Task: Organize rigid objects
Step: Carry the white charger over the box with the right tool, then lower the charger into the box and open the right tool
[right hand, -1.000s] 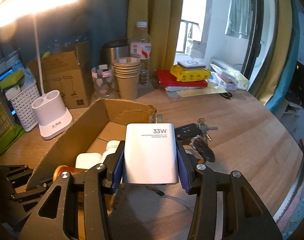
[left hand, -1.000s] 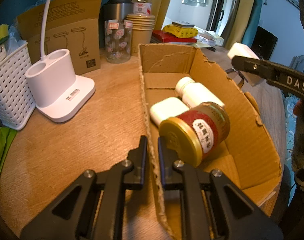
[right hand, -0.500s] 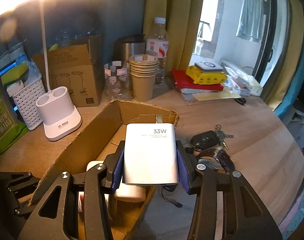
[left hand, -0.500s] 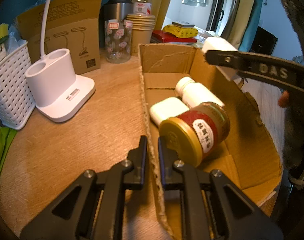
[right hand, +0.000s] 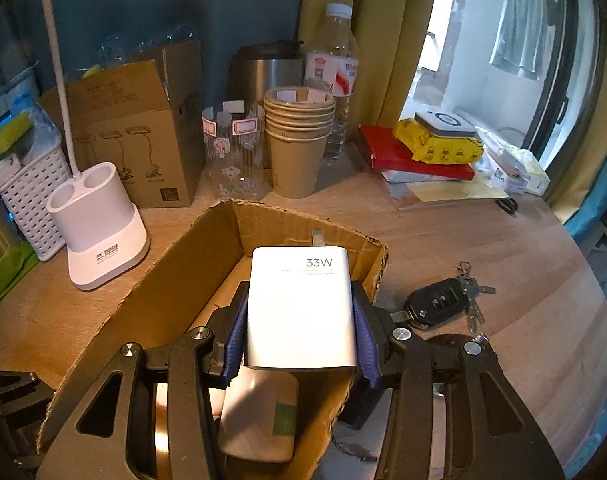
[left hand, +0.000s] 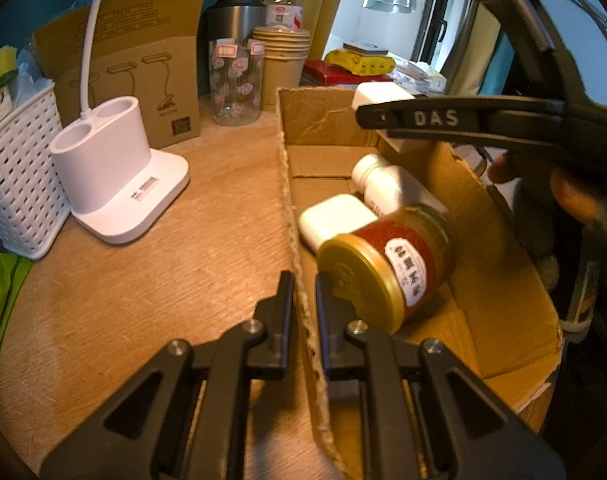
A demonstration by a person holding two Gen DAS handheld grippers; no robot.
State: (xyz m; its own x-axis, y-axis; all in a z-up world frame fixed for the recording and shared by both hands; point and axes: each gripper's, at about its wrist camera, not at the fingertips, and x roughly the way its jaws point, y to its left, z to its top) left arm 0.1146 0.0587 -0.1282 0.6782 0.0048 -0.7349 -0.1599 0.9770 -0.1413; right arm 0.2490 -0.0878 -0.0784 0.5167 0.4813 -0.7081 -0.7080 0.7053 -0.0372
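My right gripper (right hand: 299, 324) is shut on a white 33W charger (right hand: 301, 304), its blue pads pressed on both sides, and holds it over the open cardboard box (right hand: 175, 276). Seen from the left wrist, that charger (left hand: 377, 96) hangs above the box's far end. My left gripper (left hand: 303, 292) is shut on the box's near left wall (left hand: 289, 184). Inside the box lie a red-labelled jar with a gold lid (left hand: 387, 268), a white case (left hand: 335, 218) and a white bottle (left hand: 387, 188).
A white lamp base (left hand: 115, 176) and a white basket (left hand: 15, 176) stand left of the box. Behind it are a brown carton (left hand: 143, 76), a glass jar (left hand: 235, 80) and stacked paper cups (left hand: 283, 60). A car key with keys (right hand: 447, 300) lies right of the box.
My right gripper has carried the charger leftward from beside the box to above its far end. The left gripper has stayed on the box wall.
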